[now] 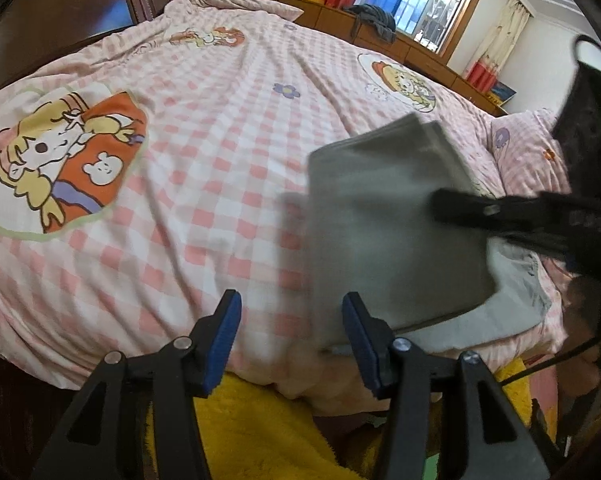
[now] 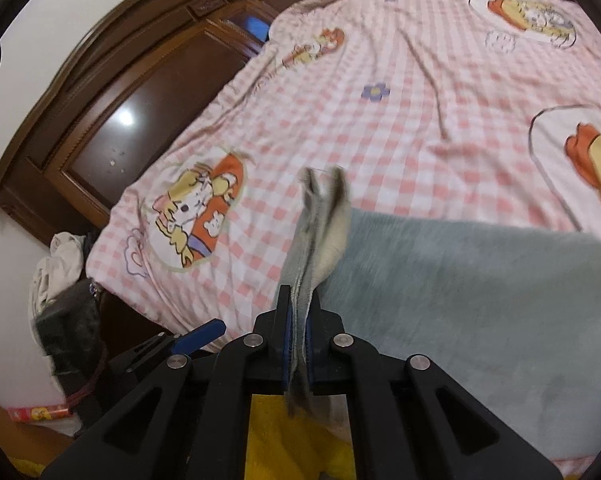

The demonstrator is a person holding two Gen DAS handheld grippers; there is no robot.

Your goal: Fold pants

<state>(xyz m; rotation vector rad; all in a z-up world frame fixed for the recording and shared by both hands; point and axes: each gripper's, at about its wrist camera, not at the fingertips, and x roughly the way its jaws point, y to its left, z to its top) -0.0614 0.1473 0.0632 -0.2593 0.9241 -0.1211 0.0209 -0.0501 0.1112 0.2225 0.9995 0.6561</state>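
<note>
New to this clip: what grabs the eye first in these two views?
The grey pants, partly folded, lie at the near right edge of the pink checked bedspread. The right gripper is shut on a bunched edge of them. The left gripper hangs open just beside their near corner, holding nothing. A big cartoon print on the left of the bedspread also draws the eye.

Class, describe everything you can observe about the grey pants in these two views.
The grey pants look like soft, fleecy fabric, paler on the inside, already folded into a rough rectangle with stacked layers showing at the far edge. They lie near the edge of the pink checked bedspread, motion-blurred. The right gripper is shut on a bunched edge, several layers pinched between its blue pads. The left gripper is open beside them, one finger overlapping the near corner; contact is unclear.
</note>
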